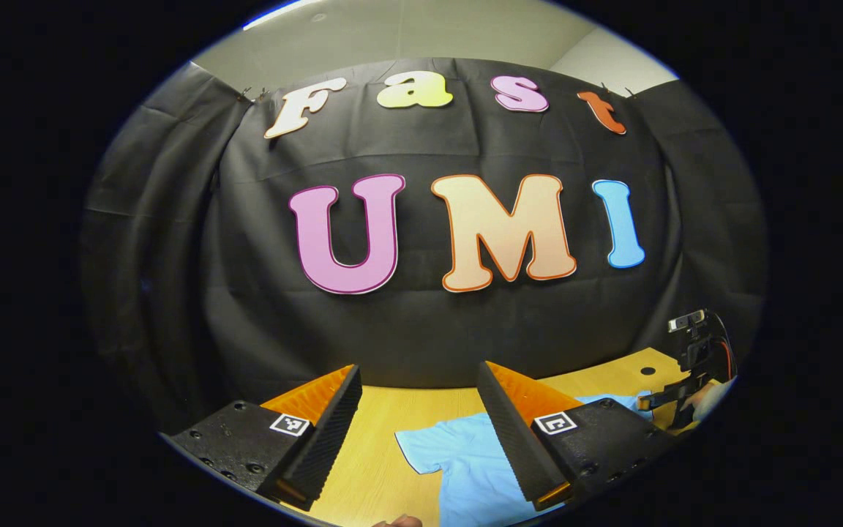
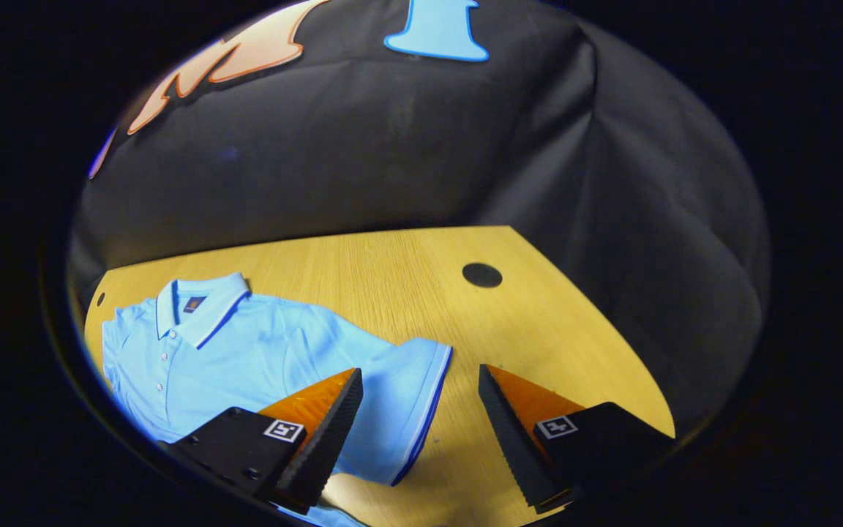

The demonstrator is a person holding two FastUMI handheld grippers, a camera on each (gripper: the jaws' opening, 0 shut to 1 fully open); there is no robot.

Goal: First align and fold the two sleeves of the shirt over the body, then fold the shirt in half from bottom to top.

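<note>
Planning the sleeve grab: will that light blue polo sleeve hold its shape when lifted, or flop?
Probably flop: the shirt lies limp and creased on the table. The sleeve likely drapes from the right tool. Its banded cuff may stay slightly firmer.

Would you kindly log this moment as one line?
stage: before first sleeve fold | shirt: flat on table | left gripper: open | right gripper: open, above sleeve

Shirt (image 2: 260, 359) lower body cut off by view edge (right sleeve partly behind tongs (image 2: 419, 395)).
</note>
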